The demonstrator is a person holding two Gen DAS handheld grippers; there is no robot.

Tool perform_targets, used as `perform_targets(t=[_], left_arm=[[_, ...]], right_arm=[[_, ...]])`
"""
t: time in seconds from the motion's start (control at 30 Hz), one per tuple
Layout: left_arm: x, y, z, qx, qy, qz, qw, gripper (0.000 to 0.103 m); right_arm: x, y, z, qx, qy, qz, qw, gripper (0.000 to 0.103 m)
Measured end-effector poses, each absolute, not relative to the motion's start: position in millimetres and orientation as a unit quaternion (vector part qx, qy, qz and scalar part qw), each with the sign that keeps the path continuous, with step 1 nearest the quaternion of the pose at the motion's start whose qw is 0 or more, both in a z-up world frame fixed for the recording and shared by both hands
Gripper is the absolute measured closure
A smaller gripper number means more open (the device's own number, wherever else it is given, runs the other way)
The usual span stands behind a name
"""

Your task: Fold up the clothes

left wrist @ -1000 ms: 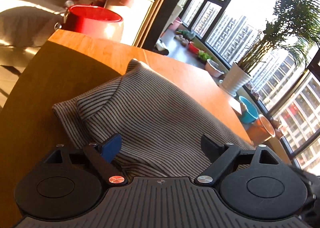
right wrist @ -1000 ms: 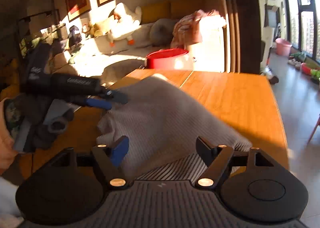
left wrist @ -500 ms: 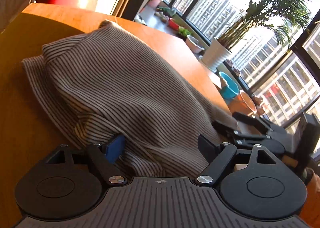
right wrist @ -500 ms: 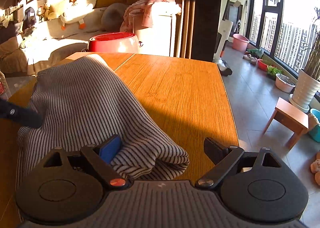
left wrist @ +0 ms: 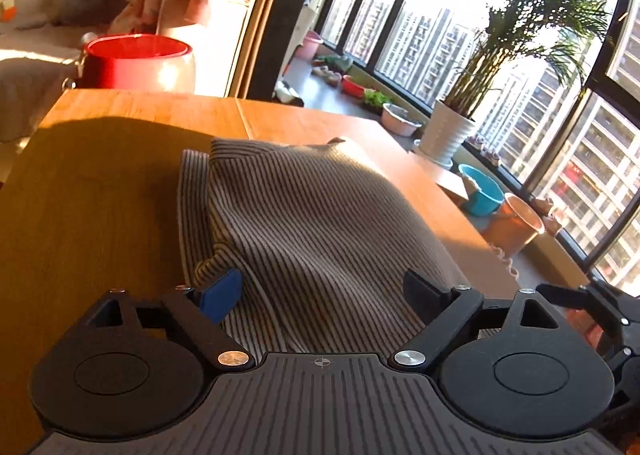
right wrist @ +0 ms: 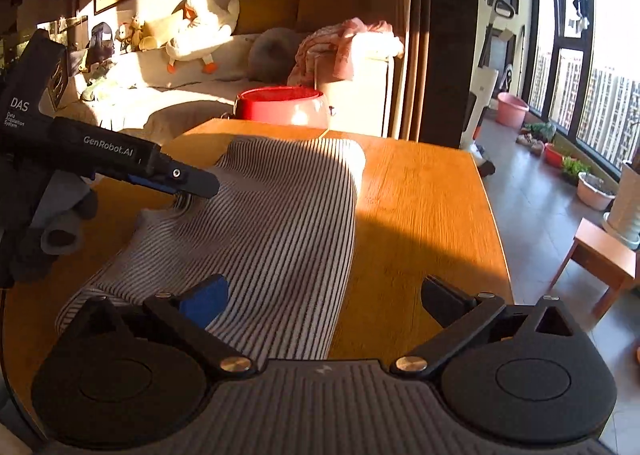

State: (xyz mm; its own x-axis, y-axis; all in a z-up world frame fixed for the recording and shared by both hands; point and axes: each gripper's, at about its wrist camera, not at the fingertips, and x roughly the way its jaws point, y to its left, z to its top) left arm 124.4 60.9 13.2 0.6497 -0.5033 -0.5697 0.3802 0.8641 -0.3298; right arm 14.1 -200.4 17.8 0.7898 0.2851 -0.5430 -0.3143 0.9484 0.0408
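A grey-and-dark striped garment (left wrist: 320, 223) lies folded over on the wooden table (left wrist: 100, 183); it also shows in the right wrist view (right wrist: 280, 223). My left gripper (left wrist: 324, 291) is open, its fingers wide apart just above the garment's near edge. In the right wrist view the left gripper (right wrist: 192, 183) hovers over the garment's left side, touching a raised fold. My right gripper (right wrist: 324, 299) is open and empty, fingers spread over the garment's near right edge and the table (right wrist: 432, 223).
A red tub (right wrist: 284, 105) stands past the table's far end, with a sofa, a plush goose (right wrist: 200, 31) and pink clothes (right wrist: 344, 43) behind. A potted plant (left wrist: 452, 127), small bowls and a low stool (right wrist: 600, 255) sit by the windows on the right.
The garment has been laid down flatter on the table. Both grippers have drawn back and risen; the right one no longer has cloth between its fingers.
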Motion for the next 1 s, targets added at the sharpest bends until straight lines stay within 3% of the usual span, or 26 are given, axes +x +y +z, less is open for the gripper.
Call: perform_targets(t=[0.1,0.2,0.3,0.83,1.0], left_arm=[[115,55,24,-0.089,0.328,-0.273,0.9,0.004],[111,44,18,-0.09,0.346,-0.299,0.884,0.0],[114,38,-2,-0.084,0.385,-0.284,0.874,0.0],[108,34,-11,-0.071,0.376,-0.276,0.882,0.0],[107,35,-12,-0.07,0.374,-0.278,0.882,0.0]], right_arm=[[14,-196,27,-0.039,0.259,0.162,0.951,0.0],[23,-188,12,-0.048,0.289,0.157,0.943,0.0],[27,-186,0,-0.053,0.316,0.152,0.935,0.0],[15,-209,-7,0.044,0.363,0.181,0.913,0.0],[0,-208,19,-0.006,0.297,0.17,0.94,0.005]])
